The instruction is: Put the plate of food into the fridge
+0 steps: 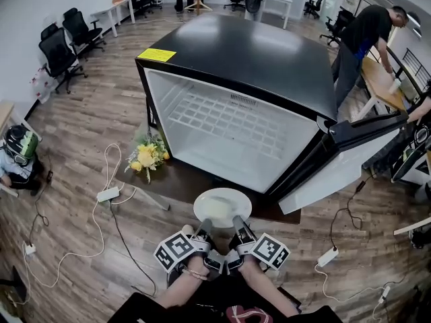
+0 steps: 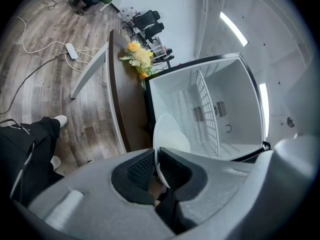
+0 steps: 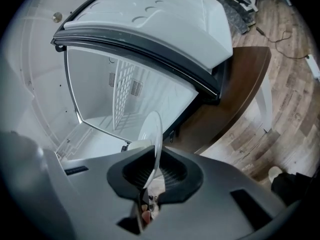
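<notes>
A white plate (image 1: pixel 222 206) with a pale helping of food on it hangs level just in front of the open fridge (image 1: pixel 236 52). Both grippers hold its near rim. My left gripper (image 1: pixel 203 232) is shut on the rim's left part and my right gripper (image 1: pixel 240 229) on its right part. In the left gripper view the plate (image 2: pixel 170 133) stands edge-on between the dark pads of the left gripper (image 2: pixel 156 157). The right gripper view shows the plate (image 3: pixel 152 130) pinched the same way by the right gripper (image 3: pixel 154 165). The fridge's white inside (image 1: pixel 229 130) has a wire shelf, and its door (image 1: pixel 350 155) swings out to the right.
The fridge stands on a low brown table (image 1: pixel 182 180), with a bunch of yellow flowers (image 1: pixel 147 155) at its left corner. White cables and power strips (image 1: pixel 108 194) trail over the wooden floor. Office chairs (image 1: pixel 64 46) stand at the far left, and a person (image 1: pixel 363 39) bends over a desk at the right.
</notes>
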A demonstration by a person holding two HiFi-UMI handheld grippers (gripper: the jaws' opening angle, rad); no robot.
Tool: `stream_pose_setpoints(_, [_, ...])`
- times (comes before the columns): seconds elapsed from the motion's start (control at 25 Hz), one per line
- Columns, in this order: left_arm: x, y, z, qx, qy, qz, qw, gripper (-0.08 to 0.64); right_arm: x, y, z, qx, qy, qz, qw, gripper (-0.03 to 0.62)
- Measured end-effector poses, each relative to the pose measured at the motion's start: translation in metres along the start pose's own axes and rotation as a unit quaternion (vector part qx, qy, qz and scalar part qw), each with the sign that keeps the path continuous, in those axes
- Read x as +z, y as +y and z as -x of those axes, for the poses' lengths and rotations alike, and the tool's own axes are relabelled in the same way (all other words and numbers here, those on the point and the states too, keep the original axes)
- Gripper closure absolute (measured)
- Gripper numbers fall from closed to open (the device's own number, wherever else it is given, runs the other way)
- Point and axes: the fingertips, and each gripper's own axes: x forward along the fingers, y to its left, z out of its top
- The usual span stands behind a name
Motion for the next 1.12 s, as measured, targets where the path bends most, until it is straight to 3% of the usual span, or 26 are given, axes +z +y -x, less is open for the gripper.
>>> stream_pose_setpoints(0.68, [0.074,-0.014,-0.071,-0.008,0.068,-0.04,0.9968,0.531,0.022,0.011,-0.083,-0.024,-0.061,-0.029,0.997,0.551])
stream_pose_setpoints(1.12, [0.114,-0.027,-0.097,-0.028,0.139,-0.082,0.9865,0.531,0.025,0.028,-0.116,-0.048,-0.132,-0.05,0.989,0.549])
